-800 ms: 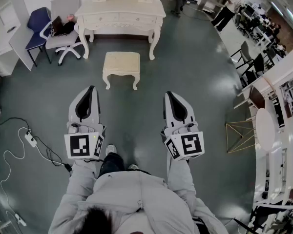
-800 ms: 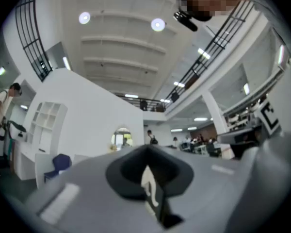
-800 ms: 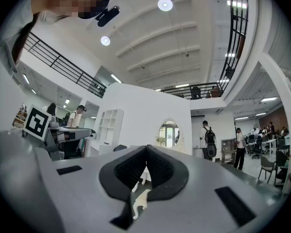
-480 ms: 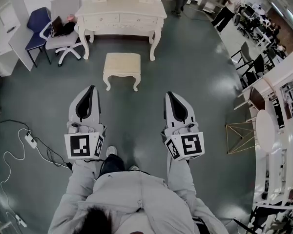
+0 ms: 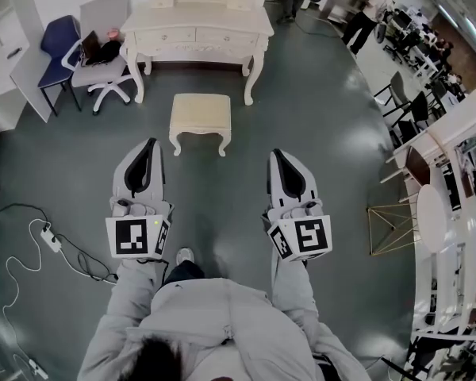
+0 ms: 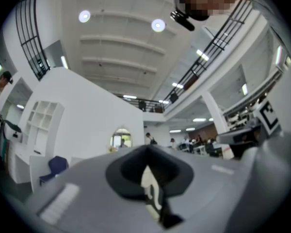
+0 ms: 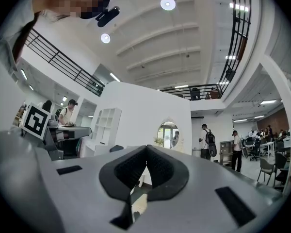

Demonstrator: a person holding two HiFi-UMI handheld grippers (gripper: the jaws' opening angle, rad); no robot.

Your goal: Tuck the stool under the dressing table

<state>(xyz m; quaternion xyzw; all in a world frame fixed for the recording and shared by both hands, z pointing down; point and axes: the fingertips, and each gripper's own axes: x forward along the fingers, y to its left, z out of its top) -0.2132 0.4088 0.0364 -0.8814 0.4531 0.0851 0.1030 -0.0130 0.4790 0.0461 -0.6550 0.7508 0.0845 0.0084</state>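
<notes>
A cream stool (image 5: 200, 114) with curved legs stands on the grey floor in the head view, a short way in front of the cream dressing table (image 5: 197, 32), outside its leg space. My left gripper (image 5: 149, 144) and right gripper (image 5: 275, 154) are held side by side nearer to me than the stool, both shut and empty, pointing toward it. In the left gripper view the left gripper (image 6: 146, 149) has its jaws closed together, tips met. The right gripper (image 7: 146, 149) looks the same in the right gripper view, with a strip of the stool (image 7: 138, 203) showing through the gap below.
A grey office chair (image 5: 101, 63) and a blue chair (image 5: 57, 44) stand left of the dressing table. A cable with a power strip (image 5: 49, 240) lies on the floor at left. People (image 5: 363, 16) stand at the back right. A round white table (image 5: 433, 217) and gold frame (image 5: 390, 224) are at right.
The stool and dressing table have slid slightly down in the head view, so I have come a little closer. Both grippers keep their place and stay shut.
</notes>
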